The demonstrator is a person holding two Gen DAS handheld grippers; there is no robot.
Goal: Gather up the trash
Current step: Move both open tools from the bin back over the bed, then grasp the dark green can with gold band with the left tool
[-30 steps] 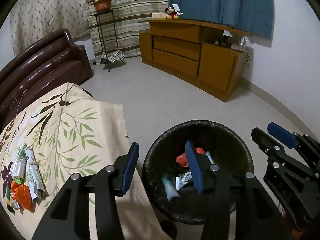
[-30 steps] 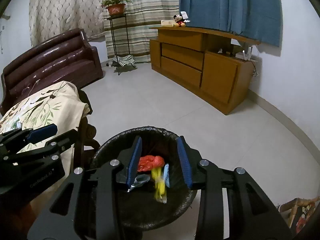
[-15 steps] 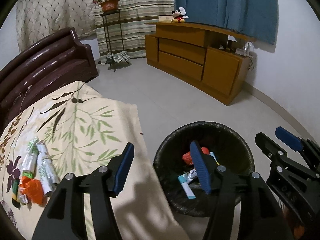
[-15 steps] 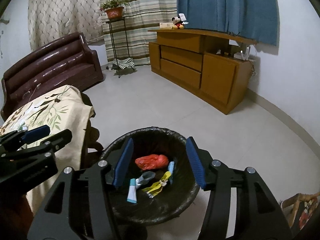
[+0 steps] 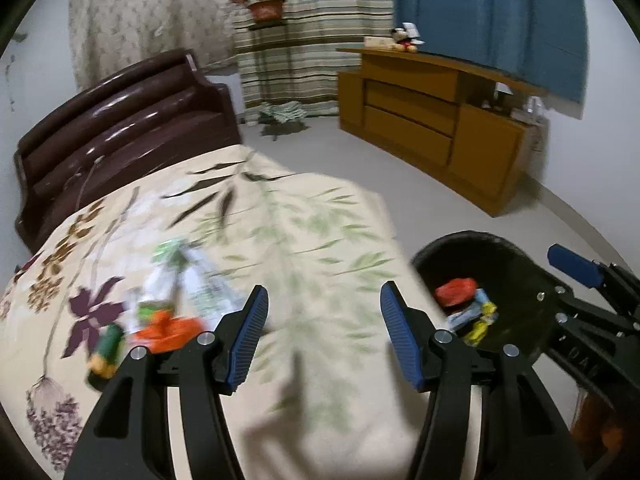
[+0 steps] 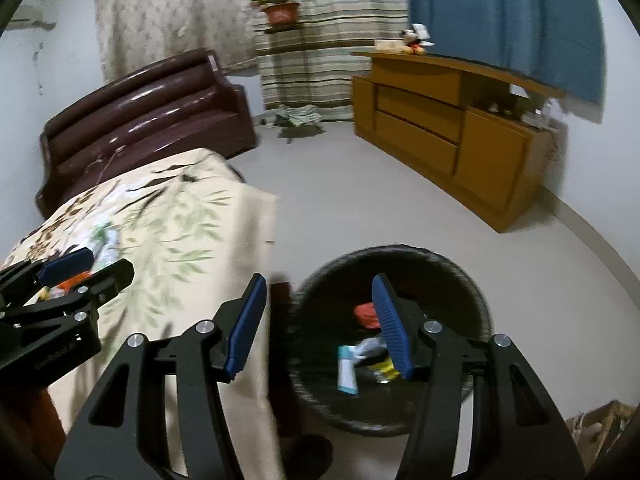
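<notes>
Left wrist view: left gripper (image 5: 322, 334) sits over the floral cloth (image 5: 280, 240) w/ its jaws apart and nothing btwn them, just bare cloth showing in the gap. Pile of trash (image 5: 168, 300) still on the cloth is to the left of the gripper, near its left finger but not touching afaict. It's blurry, but I can make out white/green wrappers, an orange crumpled bit (image 5: 168, 328) and a small green thing (image 5: 106, 346) at the edge of the pile. Black bin (image 5: 516, 260) is on the floor right beside the cloth's edge, w/ a red wad (image 5: 456, 290) plus some blue and yellow wrappers inside.

Right wrist view: right gripper (image 6: 318, 322) hangs above the bin's near-left rim, jaws apart too, empty. Through the gap you see the cloth edge and the bin rim (image 6: 472, 280). Inside the bin there's a pale blue tube (image 6: 346, 372), red wad and a yellow scrap. Left gripper shows at the far left of this view, over the pile.

Bkgd: dark brown sofa (image 6: 148, 120), wooden cabinet (image 6: 440, 128), potted plant (image 6: 280, 10) on a stand, curtains.
</notes>
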